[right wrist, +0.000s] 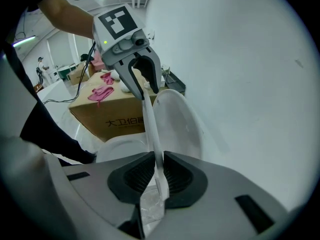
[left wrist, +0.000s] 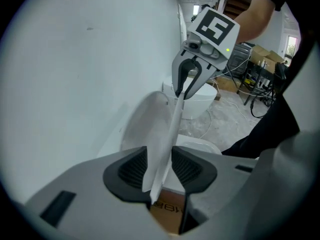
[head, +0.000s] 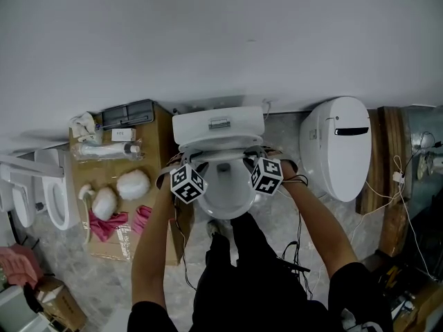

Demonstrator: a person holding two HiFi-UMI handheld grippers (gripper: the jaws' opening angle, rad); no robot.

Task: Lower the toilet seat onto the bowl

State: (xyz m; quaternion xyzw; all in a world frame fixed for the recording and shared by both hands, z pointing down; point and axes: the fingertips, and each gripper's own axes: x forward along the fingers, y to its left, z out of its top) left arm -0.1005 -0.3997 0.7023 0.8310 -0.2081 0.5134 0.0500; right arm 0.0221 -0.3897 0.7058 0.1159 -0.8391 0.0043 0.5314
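Note:
A white toilet stands against the wall, its bowl (head: 225, 194) below me. The thin toilet seat (head: 220, 154) is raised almost upright in front of the lid (right wrist: 176, 119). My right gripper (right wrist: 159, 171) is shut on the seat's right edge (right wrist: 150, 124), pads pressed on both faces. My left gripper (left wrist: 160, 169) straddles the left edge (left wrist: 167, 134); the seat sits slanted between its pads with a little slack, so it is open. Each view shows the other gripper across the seat: the right gripper (left wrist: 185, 93) and the left gripper (right wrist: 147, 91).
A cardboard box (head: 149, 151) with pink cloths (head: 107, 223) and white bundles stands left of the toilet. A second white toilet (head: 339, 147) is at the right, another (head: 59, 196) at far left. Cables (head: 297, 247) trail on the floor by my legs.

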